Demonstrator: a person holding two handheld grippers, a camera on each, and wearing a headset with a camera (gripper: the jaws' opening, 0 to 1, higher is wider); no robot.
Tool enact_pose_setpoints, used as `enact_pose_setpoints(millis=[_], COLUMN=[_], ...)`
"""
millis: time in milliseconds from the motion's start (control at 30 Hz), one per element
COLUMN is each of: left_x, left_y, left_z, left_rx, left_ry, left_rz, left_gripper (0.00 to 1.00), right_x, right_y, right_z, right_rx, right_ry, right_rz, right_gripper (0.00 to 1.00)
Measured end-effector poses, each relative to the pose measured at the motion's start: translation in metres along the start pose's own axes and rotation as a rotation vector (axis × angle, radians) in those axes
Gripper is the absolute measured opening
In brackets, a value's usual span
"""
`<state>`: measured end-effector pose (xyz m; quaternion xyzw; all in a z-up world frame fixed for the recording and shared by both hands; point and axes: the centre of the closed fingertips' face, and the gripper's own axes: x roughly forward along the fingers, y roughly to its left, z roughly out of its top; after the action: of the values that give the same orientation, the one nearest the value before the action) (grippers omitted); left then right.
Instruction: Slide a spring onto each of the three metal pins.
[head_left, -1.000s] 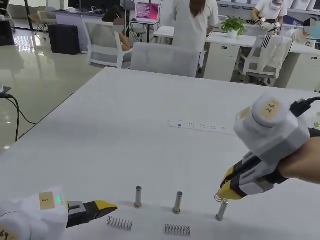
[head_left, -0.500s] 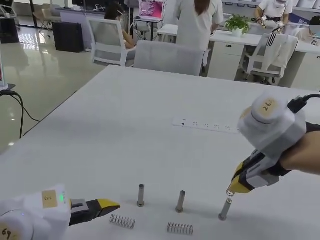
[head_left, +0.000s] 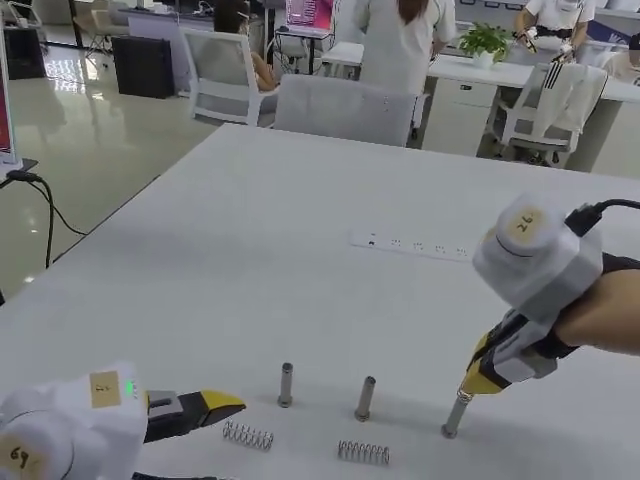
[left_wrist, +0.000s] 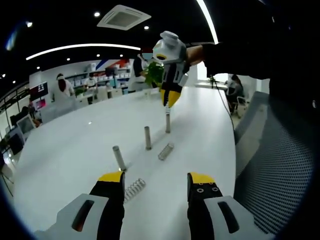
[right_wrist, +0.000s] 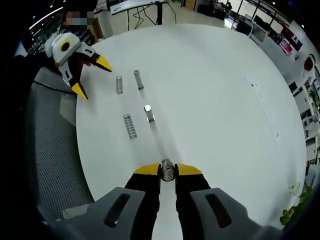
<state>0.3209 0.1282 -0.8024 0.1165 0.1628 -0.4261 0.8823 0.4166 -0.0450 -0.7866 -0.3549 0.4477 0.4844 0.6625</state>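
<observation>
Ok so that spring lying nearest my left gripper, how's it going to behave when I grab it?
The nearest spring is a thin open wire coil, so probably very light and squashy under the jaws. It lies on its side on the smooth white table, so a nudge may roll it.

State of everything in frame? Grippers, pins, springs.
left gripper: open, empty
right gripper: shut on held spring
held spring: clamped, at right pin's top
right pin: upright, under right gripper
middle pin: upright, bare
left pin: upright, bare
left loose spring: lying flat
right loose spring: lying flat
</observation>
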Motion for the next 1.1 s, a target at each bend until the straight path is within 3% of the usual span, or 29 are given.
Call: enact_pose_setpoints(millis=[467,1100], left_x=[0.002,0.003], left_y=[0.0,0.0], left_z=[0.002,0.003], left_rx=[0.001,0.003], left_ry=[-0.002,-0.001], left_rz=[-0.002,-0.006], left_gripper=[0.44,0.43], right_x=[0.021,0.047], right_y=[0.003,0.004], right_z=[-0.007,-0.016], right_rx=[-0.003,0.02], right_ry=[0.037,0.047], right_rz=[0.011,0.01], right_gripper=[0.08,0.08])
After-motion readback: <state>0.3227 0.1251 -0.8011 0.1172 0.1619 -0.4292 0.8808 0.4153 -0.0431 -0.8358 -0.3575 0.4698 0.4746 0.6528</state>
